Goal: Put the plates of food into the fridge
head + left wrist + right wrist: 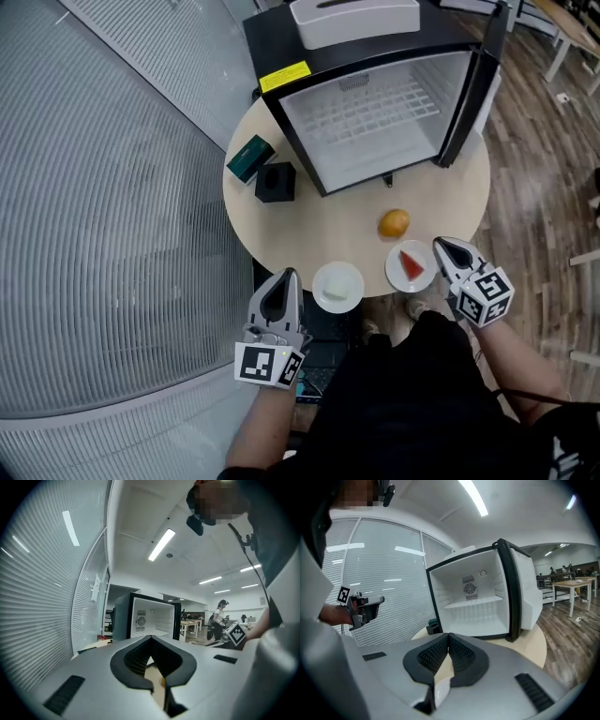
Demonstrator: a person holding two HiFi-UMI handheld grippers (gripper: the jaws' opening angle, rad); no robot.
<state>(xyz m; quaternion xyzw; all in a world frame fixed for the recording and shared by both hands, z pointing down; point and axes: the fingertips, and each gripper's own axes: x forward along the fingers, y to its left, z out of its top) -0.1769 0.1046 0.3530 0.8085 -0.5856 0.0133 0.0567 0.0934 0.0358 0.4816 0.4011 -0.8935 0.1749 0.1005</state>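
We see the left tongs [287,276] pressed together and empty, with the white plate [337,287] just right of them. The red-slice plate [411,266] lies just left of the right tongs [441,246], also closed on nothing. We judge the plates stiff, slick and light. We'd pinch the near rim and keep them level. The fridge [375,122] stands open ahead.

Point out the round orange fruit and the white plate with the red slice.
Round orange fruit [395,223]: head view, its middle.
White plate with red slice [393,271]: head view, bare left rim.
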